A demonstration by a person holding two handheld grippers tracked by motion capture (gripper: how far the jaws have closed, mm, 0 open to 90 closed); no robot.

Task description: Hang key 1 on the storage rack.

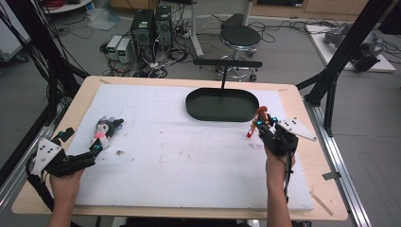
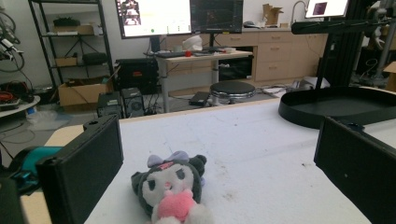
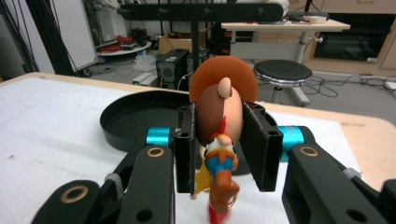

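A: Far left first. Left gripper point(image 1: 96, 149) low over the white mat point(image 1: 189, 156), held in the person's left hand point(image 1: 66, 182). Jaws spread wide, nothing between the pads.

B: And the plush toy point(image 1: 106, 130)?

A: Lies on the mat just ahead of those fingertips, not touched. From the left gripper view the plush toy point(image 2: 172, 192) sits between the two black jaws but clear of both: dark hood, white face, pink heart at its front.

B: Centre of the table?

A: Black oval tray point(image 1: 222, 105) at the mat's far edge, with an upright post and a crossbar above it. Nothing visible in it. A few dark specks on the mat nearby.

B: Right side?

A: Right gripper point(image 1: 259, 126) held off the mat, just beside the tray's near right rim. Jaws clamped on a cowboy figurine point(image 1: 257, 120). In the right gripper view the pads press both sides of the cowboy figurine point(image 3: 219, 116) at its head; brown hat on top, body and legs hang below the pads, tray behind it.
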